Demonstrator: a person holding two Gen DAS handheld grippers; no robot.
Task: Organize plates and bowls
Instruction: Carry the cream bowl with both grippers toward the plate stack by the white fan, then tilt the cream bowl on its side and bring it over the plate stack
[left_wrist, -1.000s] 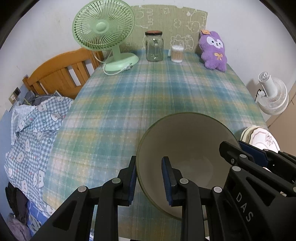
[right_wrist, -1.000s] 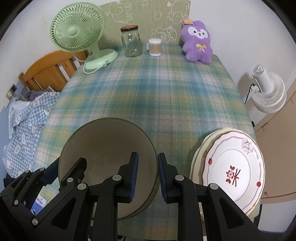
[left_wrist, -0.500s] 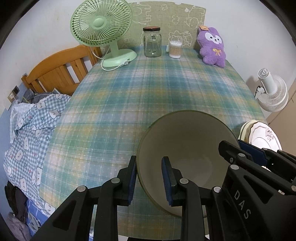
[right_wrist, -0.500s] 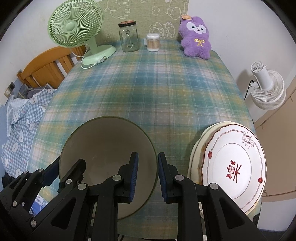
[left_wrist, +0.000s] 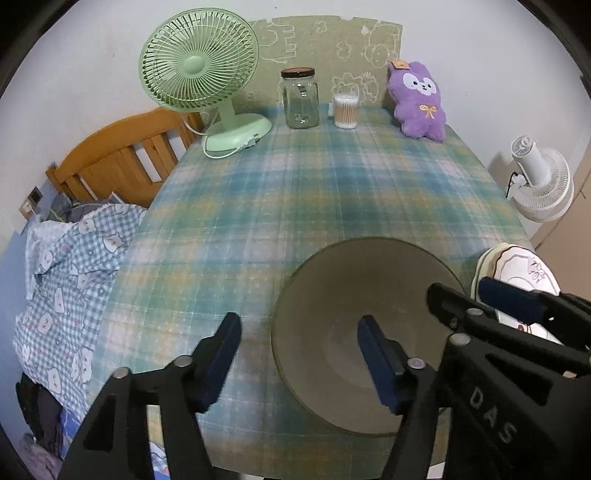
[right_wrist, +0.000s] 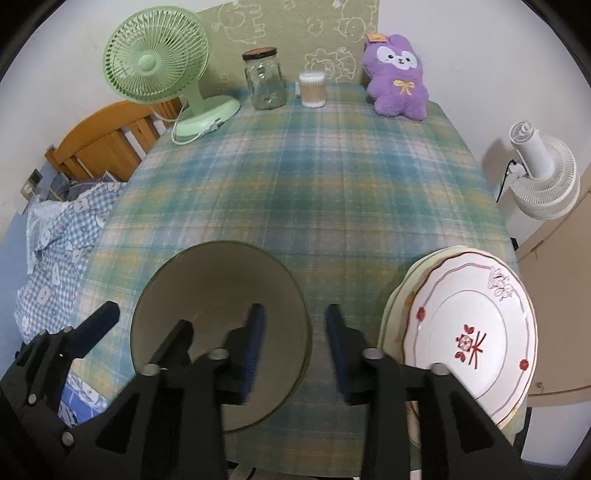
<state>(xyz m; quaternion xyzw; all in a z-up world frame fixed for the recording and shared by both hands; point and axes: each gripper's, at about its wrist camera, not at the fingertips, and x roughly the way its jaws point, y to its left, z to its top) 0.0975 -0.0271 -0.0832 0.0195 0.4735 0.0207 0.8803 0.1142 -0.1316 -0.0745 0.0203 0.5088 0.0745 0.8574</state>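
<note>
The left gripper (left_wrist: 299, 354) has just been opening; its 2 jaws stand wide, straddling the left rim of the bowl (left_wrist: 354, 295) without pressing it. The grey-green bowl sits on the plaid table (left_wrist: 295, 192) near its front edge. The right gripper (right_wrist: 293, 345) has likewise just been opening and straddles the bowl's right rim, gripping nothing. A stack of plates (right_wrist: 469, 332) lies at the front right corner, just beside the right gripper's outer finger. Whether that finger touches it is unclear.
</note>
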